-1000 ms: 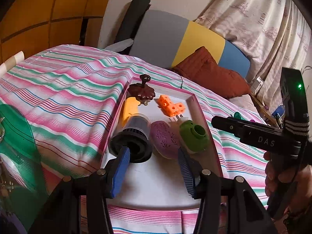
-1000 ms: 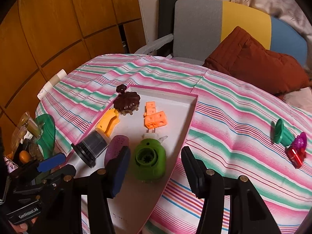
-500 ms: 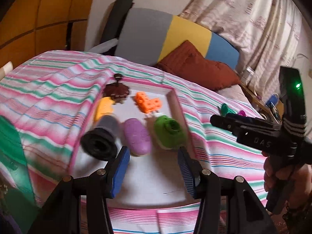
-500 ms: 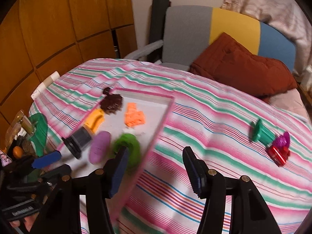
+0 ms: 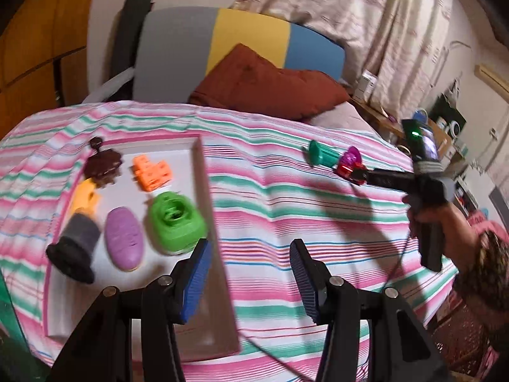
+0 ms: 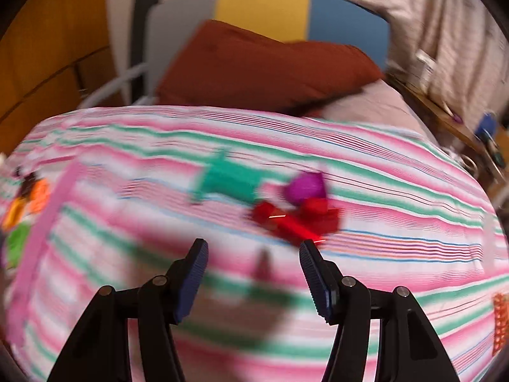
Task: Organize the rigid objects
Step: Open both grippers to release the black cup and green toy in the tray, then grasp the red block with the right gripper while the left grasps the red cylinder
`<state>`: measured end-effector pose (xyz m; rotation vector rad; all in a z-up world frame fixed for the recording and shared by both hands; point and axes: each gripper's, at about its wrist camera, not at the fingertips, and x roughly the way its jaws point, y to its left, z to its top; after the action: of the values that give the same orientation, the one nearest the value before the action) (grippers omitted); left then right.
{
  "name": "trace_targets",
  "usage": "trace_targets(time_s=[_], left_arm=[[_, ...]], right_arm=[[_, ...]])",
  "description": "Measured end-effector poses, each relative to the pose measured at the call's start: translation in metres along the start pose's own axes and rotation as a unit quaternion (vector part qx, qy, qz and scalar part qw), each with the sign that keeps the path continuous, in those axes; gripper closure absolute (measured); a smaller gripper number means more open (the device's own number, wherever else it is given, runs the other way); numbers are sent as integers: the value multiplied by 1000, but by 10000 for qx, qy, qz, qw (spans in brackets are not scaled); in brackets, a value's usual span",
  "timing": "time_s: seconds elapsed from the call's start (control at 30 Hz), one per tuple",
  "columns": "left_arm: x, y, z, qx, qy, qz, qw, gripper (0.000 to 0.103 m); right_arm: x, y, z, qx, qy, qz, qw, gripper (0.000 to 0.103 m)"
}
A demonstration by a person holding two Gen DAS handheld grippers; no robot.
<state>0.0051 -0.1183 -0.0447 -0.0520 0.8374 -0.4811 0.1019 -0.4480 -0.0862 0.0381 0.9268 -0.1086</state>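
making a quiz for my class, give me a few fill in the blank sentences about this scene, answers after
1. The green round piece lies inside the white ____ with the pink rim.
2. The teal piece lies on the ____ cloth, outside the tray.
3. The right gripper points at the red piece with its jaws ____.
4. The left gripper holds ____ between its pads.

Missing words: tray; striped; open; nothing
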Motion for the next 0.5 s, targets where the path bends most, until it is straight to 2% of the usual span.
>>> trace_targets(time_s=[0.1, 0.2, 0.33, 0.4, 0.43, 0.5], left_arm=[[8, -13, 5, 116, 77, 4, 9999, 51], [18, -23, 12, 162, 133, -75, 9998, 51], [34, -42, 19, 273, 201, -173, 9993, 51], [41, -48, 22, 285, 247, -228, 9990, 51], [46, -52, 22, 277, 295, -264, 9988, 51], [56, -59, 24, 237, 386, -336, 9984, 51]], right_arm=[[21, -14, 3, 68, 246, 129, 9996, 42], [24, -8, -3, -18, 190, 525, 9984, 40], [-1, 1, -16, 133, 31, 1909, 9815, 41], [-12, -11, -18, 301, -283, 1741, 9839, 40], [-15, -22, -17, 402, -444, 1291, 9898, 36], [-12, -36, -12, 441, -550, 541, 9960, 35]])
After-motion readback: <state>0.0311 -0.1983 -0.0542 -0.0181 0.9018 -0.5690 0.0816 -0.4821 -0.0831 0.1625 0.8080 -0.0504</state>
